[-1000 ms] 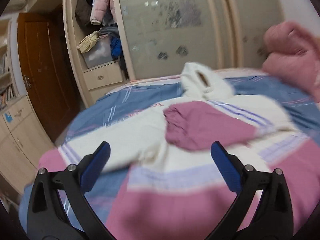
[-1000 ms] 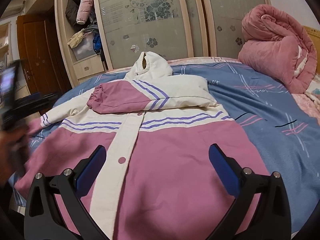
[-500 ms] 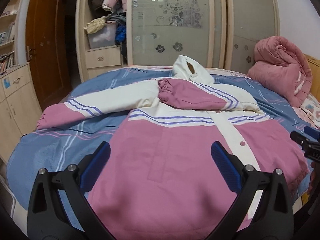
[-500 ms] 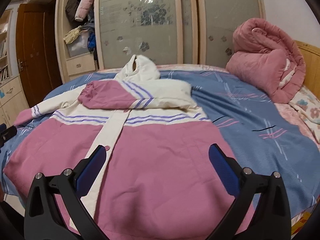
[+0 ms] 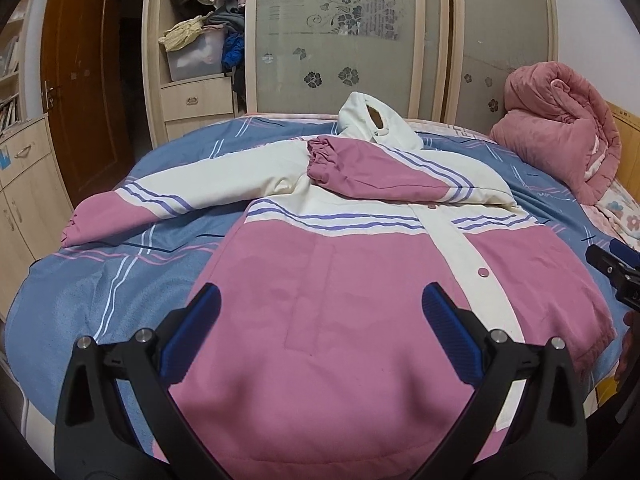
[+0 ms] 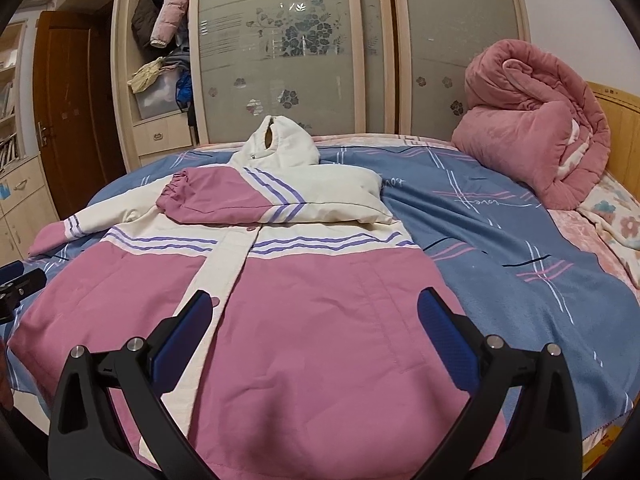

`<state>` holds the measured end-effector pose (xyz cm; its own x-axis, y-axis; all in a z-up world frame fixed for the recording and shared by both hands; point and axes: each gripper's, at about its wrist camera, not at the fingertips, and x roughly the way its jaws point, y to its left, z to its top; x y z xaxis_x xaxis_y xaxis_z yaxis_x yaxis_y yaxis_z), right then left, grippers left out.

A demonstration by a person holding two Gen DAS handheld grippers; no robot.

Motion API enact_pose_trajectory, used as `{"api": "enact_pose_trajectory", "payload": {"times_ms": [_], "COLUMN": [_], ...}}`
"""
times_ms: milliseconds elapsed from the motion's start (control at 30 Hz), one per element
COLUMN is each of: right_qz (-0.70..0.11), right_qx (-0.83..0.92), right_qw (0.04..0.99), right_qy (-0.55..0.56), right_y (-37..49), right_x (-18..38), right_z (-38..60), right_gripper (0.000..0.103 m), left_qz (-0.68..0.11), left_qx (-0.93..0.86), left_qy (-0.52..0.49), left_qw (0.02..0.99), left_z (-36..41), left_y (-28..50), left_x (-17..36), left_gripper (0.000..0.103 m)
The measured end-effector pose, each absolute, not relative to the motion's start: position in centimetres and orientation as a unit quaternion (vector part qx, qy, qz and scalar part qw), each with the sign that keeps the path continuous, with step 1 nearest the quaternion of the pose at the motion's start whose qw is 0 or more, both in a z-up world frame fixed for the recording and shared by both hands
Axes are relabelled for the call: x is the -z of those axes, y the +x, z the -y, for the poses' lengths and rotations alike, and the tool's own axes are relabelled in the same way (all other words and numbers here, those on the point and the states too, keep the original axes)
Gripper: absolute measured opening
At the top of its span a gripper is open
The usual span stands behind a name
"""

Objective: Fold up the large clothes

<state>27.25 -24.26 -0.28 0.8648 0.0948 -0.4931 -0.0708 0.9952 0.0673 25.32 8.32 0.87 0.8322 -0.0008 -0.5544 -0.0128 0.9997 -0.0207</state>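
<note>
Jacket lies face up on the bed, one sleeve already folded across the chest, the other sleeve spread out to the side. I judge that sleeve comes next: my left tongs must reach its cuff. Both left and right tongs gape wide, holding nothing, seemingly hovering clear of the hem, though I can't be sure.
</note>
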Motion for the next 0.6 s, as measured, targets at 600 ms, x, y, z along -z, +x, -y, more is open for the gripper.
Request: {"api": "enact_pose_trajectory", "payload": {"times_ms": [600], "right_qz": [-0.258], "right_qx": [-0.044], "right_qw": [0.965], "right_qy": [0.022], "right_y": [27.35], "right_x": [0.37], "right_z": [24.29], "right_gripper": [0.102], "left_qz": [-0.295], "left_qx": [-0.008], "left_qy": [-0.016], "left_qw": [0.955], "left_z": [-8.38], "left_y": [25.55], "left_x": [-0.66], "left_gripper": [0.101]}}
